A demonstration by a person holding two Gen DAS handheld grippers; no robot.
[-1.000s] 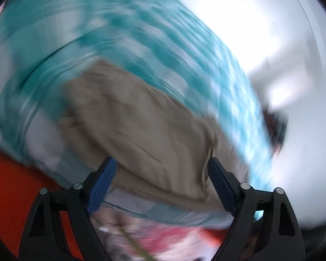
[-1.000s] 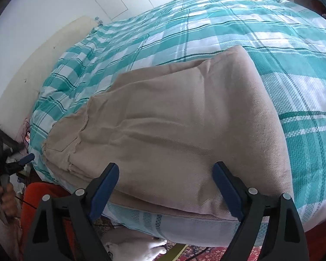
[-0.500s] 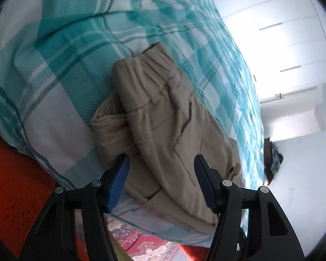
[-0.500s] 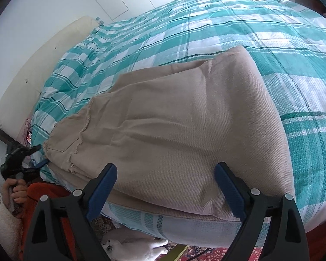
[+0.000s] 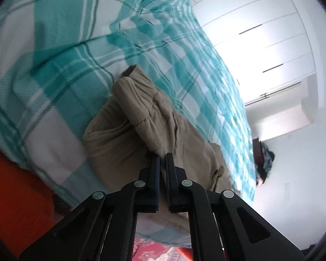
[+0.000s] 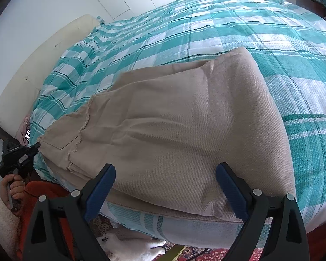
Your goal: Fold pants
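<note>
Beige pants lie folded near the front edge of a bed with a teal checked cover. My right gripper hovers open over their near folded edge, with nothing pinched. In the left wrist view the waistband end of the pants is bunched up. My left gripper has its jaws together there, with a fold of the beige cloth caught between the tips. From the right wrist view, the left gripper sits at the pants' far-left corner, held by a hand.
A cream headboard runs along the bed's left end. White wardrobe doors stand beyond the bed. A white furry animal lies on the patterned rug below the bed edge. An orange-red surface is at lower left.
My left gripper's jaws have gone from wide apart to together, and it has dropped closer onto the waistband corner. The right gripper and the folded pants below it have stayed put.
</note>
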